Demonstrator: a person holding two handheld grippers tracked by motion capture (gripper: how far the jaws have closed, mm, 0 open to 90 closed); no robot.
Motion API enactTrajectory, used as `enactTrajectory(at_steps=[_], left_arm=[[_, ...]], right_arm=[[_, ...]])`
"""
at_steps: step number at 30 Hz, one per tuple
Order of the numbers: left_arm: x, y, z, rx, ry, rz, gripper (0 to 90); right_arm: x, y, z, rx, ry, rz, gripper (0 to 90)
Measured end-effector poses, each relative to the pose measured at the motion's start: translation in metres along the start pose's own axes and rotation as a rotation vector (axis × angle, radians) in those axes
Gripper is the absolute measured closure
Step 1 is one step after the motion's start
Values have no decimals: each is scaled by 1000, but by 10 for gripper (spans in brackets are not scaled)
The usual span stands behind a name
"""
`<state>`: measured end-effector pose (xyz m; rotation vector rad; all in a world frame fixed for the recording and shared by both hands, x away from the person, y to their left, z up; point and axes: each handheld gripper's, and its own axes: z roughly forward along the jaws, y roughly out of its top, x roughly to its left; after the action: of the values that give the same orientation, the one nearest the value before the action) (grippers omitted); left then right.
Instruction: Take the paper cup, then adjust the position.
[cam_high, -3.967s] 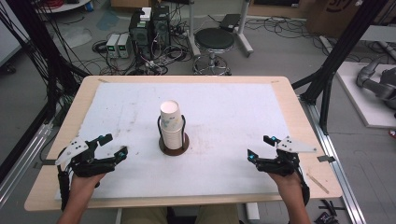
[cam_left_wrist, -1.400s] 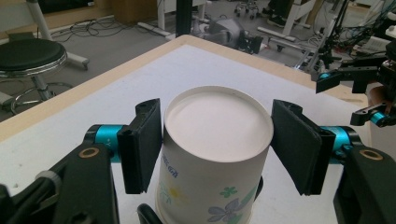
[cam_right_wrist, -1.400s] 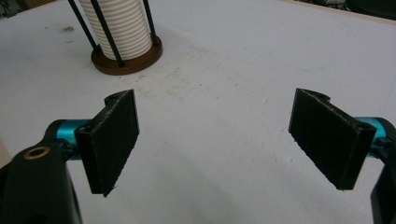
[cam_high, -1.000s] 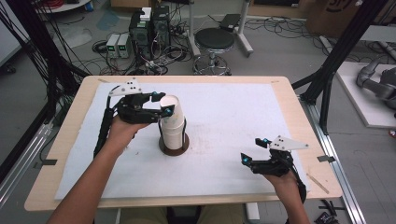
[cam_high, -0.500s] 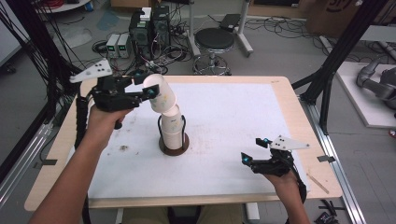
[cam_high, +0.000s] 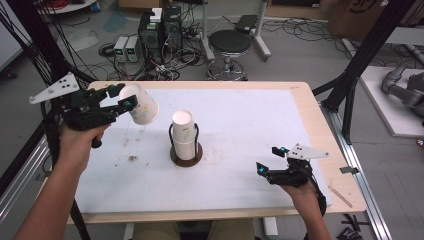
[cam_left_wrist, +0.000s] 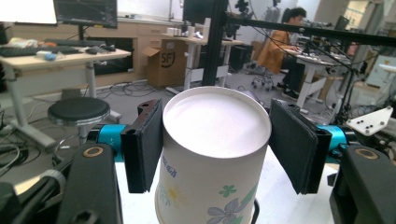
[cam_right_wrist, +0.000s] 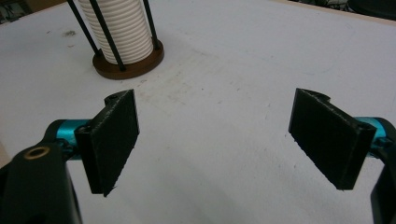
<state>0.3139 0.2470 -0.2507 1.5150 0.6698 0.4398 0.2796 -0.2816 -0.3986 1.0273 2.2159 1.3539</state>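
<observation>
A white paper cup with a flower print hangs tilted in the air, up and to the left of the cup stack. My left gripper is shut on it, one black pad on each side of the cup's wall. The stack of white cups stands upright in a black wire holder on a round brown base at the middle of the table. My right gripper rests low near the front right with its jaws open and nothing between them. The stack lies ahead and left of it.
A white mat covers the wooden table. Behind the far edge stand a black stool, electronics boxes and loose cables on the floor. Black frame poles rise at both sides.
The left gripper has pulled the top cup off the stack and carried it up and to the left, tilting it. The right gripper has stayed in place.
</observation>
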Motion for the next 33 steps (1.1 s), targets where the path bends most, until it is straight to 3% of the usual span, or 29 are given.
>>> enactTrajectory(at_steps=[1,6,14,24,33], left_arm=[[2,-9,-5,1,13,-13,371],[4,-21,-15,3,29,-31,371],[-4,-36,-21,34,10,-17,370],[-24,-72,-8,117,-68,18,371],[-43,-83,1,157,-115,53,371]], right_arm=[[0,0,1,-1,1,-1,162],[2,0,3,9,14,-9,162],[8,6,7,-3,36,-19,162],[17,9,20,8,132,-49,161],[28,10,27,23,190,-63,162]])
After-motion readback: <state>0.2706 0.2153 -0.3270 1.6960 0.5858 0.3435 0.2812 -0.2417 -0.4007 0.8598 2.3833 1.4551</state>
